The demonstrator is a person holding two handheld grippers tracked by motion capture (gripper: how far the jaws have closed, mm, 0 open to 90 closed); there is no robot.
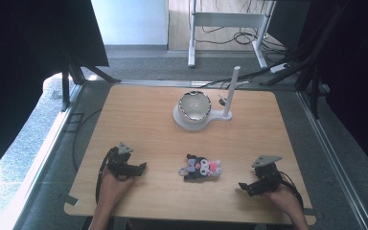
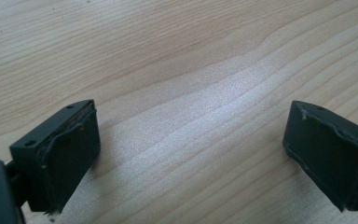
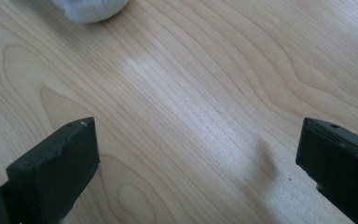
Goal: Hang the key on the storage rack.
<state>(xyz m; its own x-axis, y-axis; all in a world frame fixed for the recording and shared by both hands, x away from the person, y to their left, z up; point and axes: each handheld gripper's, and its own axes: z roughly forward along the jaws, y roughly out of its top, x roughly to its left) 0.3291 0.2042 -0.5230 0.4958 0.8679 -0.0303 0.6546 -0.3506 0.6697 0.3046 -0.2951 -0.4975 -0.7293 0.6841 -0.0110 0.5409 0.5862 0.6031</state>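
The plush toy (image 1: 201, 167) is seen lying near-centre, long axis left-right, between both wide-open, empty grippers; the right gripper (image 1: 243, 186) is judged slightly nearer than the left gripper (image 1: 142, 166)

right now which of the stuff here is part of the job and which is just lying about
Part of the job:
- plush toy, lying between the tongs
- left tongs, open
- right tongs, open

Just lying about (likely):
- bowl on its white stand, far side of the wooden table
- cables on the floor behind
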